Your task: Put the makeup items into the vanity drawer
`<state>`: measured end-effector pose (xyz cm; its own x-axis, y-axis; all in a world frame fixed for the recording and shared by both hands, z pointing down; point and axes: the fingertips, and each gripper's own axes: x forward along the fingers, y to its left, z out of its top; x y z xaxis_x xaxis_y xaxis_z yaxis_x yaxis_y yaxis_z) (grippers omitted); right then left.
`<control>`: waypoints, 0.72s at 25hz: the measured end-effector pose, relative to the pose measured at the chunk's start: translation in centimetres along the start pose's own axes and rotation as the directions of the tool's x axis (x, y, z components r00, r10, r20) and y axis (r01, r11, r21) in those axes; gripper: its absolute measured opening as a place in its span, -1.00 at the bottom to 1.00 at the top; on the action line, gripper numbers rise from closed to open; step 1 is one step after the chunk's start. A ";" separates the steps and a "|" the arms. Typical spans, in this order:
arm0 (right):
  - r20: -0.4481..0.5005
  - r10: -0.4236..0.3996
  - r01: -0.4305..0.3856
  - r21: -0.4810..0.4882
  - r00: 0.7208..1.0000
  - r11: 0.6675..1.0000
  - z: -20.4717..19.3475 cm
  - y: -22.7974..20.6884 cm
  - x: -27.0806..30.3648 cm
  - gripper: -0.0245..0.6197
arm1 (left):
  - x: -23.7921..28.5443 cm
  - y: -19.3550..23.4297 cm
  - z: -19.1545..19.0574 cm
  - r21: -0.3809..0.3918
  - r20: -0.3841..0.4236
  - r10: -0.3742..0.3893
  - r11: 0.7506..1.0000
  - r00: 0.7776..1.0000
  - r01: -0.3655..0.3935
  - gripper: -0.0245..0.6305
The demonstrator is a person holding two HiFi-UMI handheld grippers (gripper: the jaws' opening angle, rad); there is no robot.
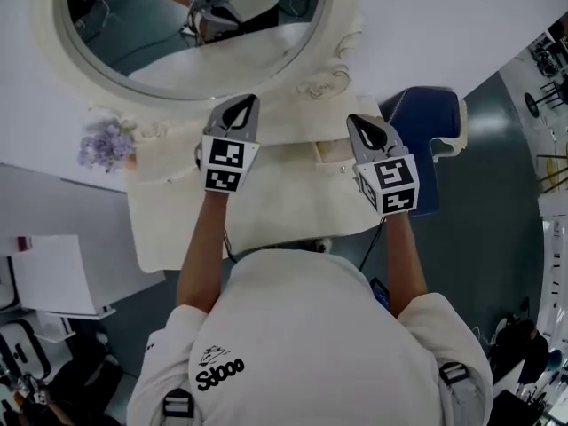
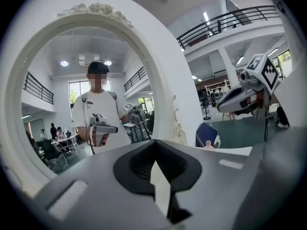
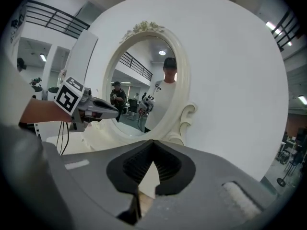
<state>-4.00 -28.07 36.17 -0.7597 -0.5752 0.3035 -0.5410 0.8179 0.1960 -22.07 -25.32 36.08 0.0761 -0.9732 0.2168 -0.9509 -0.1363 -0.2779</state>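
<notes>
Directly beneath you, your white shirt (image 1: pixel 311 327) fills the lower frame, and both bare forearms reach forward over the cream vanity (image 1: pixel 293 193). Your left gripper (image 1: pixel 248 104) is closed tip to tip with nothing between its jaws, and your right gripper (image 1: pixel 355 121) is closed and empty in the same way. Both are held above the tabletop, side by side and well apart. The bare cream top lies between your arms. You cannot tell from these views where the makeup items lie, nor pick out the drawer for certain. At the table's far left corner sits a bunch of purple flowers (image 1: pixel 105 145). Behind the tabletop rises the oval mirror (image 1: pixel 160 34) in its carved cream frame, showing your reflection with the grippers raised. A plain white wall (image 1: pixel 444 25) backs the mirror. To your right, just beside the vanity, stands a chair with a blue seat (image 1: pixel 424 149) on a grey-green floor (image 1: pixel 497 238), and to your left is a white cabinet (image 1: pixel 53 273). Farther off, the left gripper view shows a tall, bright hall with white pillars and an upper gallery with a dark railing (image 2: pixel 225 23).
</notes>
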 end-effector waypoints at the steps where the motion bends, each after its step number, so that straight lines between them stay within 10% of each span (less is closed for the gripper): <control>1: 0.013 0.005 -0.004 -0.009 1.000 1.000 0.8 0.2 0.1 -0.91 | -0.6 0.4 0.9 0.002 0.017 0.002 1.000 1.000 -0.002 -0.87; 18: 0.172 0.051 -0.039 -0.070 0.984 0.997 10.6 2.1 -1.0 -0.91 | -6.8 3.5 9.3 0.045 0.188 0.020 0.999 0.982 -0.029 -0.87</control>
<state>-8.24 -25.93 26.37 -0.8369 -0.5270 0.1476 -0.4843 0.8388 0.2489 -23.09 -20.87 24.95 0.1124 -0.9932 0.0316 -0.9382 -0.1165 -0.3259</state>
